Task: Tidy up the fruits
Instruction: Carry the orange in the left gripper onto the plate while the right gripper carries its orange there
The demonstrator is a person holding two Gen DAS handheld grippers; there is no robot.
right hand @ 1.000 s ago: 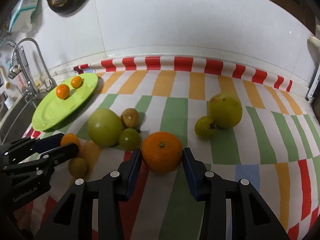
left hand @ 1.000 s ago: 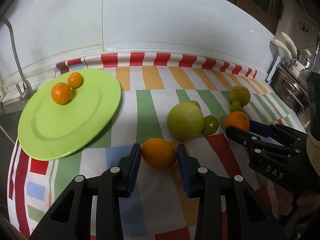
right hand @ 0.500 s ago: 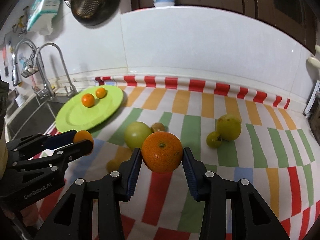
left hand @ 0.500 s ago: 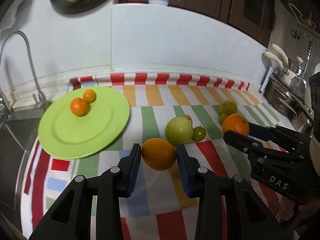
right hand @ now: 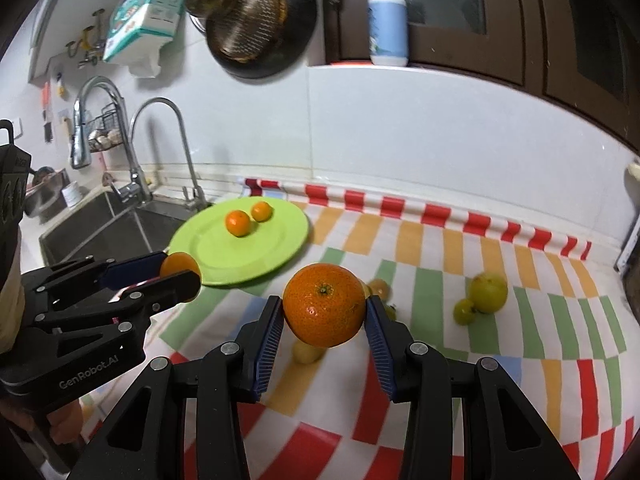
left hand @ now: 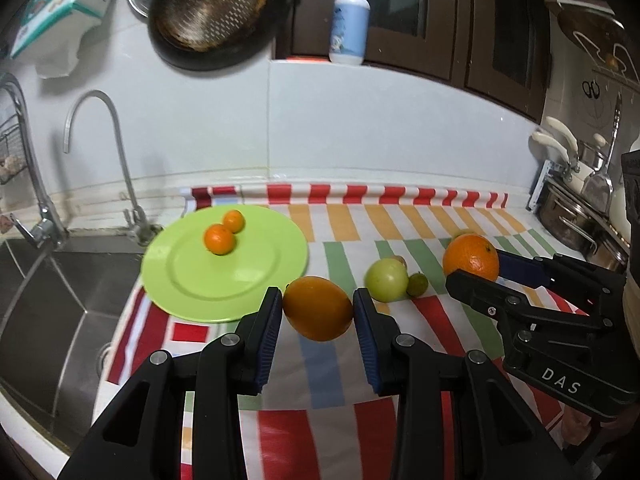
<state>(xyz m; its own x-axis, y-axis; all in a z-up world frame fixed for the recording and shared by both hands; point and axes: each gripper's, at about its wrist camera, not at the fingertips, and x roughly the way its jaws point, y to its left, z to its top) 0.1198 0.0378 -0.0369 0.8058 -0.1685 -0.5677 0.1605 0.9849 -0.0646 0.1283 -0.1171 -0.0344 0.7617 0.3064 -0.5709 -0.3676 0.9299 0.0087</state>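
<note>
My left gripper (left hand: 316,312) is shut on a smooth orange fruit (left hand: 318,308) and holds it above the striped cloth, just right of the green plate (left hand: 240,280). Two small mandarins (left hand: 219,239) lie on the plate's far side. My right gripper (right hand: 324,316) is shut on a large dimpled orange (right hand: 324,311), raised above the cloth. It also shows in the left wrist view (left hand: 472,258). A large green fruit (left hand: 386,280) and a small green one (left hand: 417,283) lie on the cloth between the grippers. A yellow-green fruit (right hand: 488,292) with a small one (right hand: 464,312) lies to the right.
A steel sink (left hand: 48,300) with a tap (left hand: 116,148) lies left of the plate. Pots (left hand: 572,216) stand at the right edge. A strainer and pan (left hand: 208,12) and a soap bottle (left hand: 349,24) sit above the white wall.
Both grippers have risen off the cloth with their fruits, and the view has widened. The left gripper has drawn nearer the plate.
</note>
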